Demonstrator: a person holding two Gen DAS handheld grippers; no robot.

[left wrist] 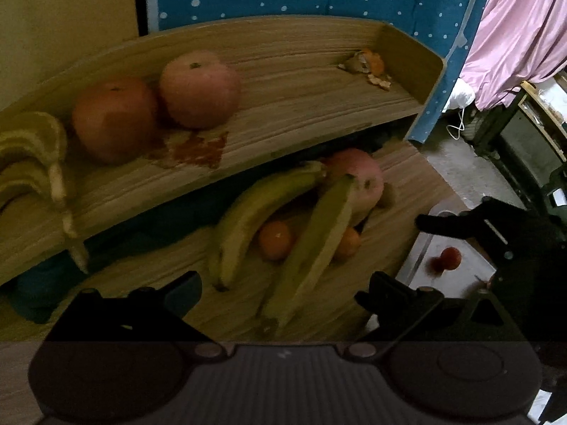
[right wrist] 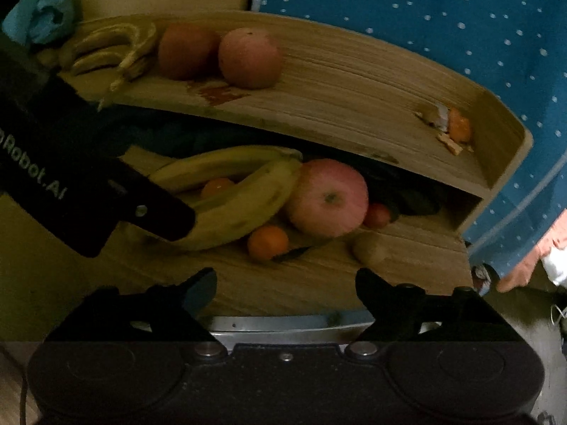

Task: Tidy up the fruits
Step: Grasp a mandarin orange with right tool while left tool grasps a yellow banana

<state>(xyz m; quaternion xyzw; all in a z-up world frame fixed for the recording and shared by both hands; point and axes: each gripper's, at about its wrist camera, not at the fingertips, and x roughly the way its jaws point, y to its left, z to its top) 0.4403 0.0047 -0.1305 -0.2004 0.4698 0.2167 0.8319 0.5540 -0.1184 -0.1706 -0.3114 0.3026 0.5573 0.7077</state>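
Both grippers are black, with angular fingers (right wrist: 198, 288) and round silver screws. The left gripper (right wrist: 166, 219), at the frame's left, carries pale "Robot.AI" lettering.

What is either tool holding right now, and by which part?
Nothing. The left tool and right tool both stand open and empty, short of the bananas on the lower shelf.

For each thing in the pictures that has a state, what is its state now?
Left tool: open, empty.
Right tool: open, empty.
Two bananas: lying unpeeled on lower shelf.
Lower apple: whole, touching bananas.
Upper-shelf apples: whole, side by side.
Mandarin: partly peeled, upper shelf.
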